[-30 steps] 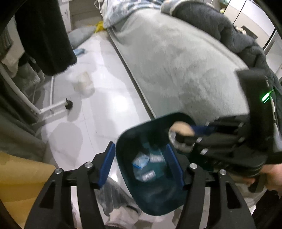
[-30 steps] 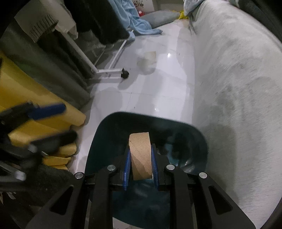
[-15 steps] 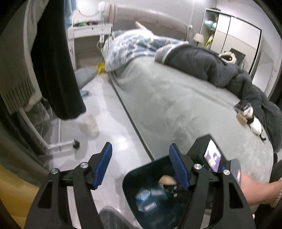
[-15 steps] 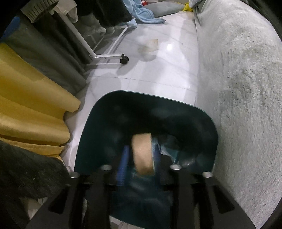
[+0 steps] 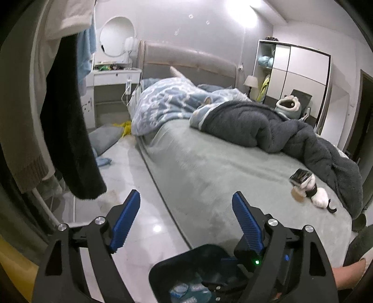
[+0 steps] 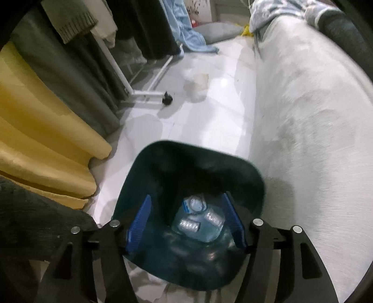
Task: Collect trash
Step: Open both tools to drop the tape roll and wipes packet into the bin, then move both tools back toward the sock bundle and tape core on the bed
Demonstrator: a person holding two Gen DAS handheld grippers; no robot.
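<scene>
right gripper (image 6: 186,221) jaws wide, empty, over bin (image 6: 247,167) | left gripper (image 5: 186,214) jaws wide, empty, facing bed (image 5: 209,167) | trash pile (image 5: 305,186) lay on bed by blanket | risk: soft sheet snagging, small bits slipping

Dim, bluish indoor light. A bright ceiling lamp (image 5: 242,10) blows out to white at the far wall. Glare spots shine on the glossy floor (image 6: 209,116). Both fisheye views curve strongly into dark rounded corners. The near trash bin (image 6: 193,167) and bed (image 6: 310,121) are smeared by motion blur.
</scene>
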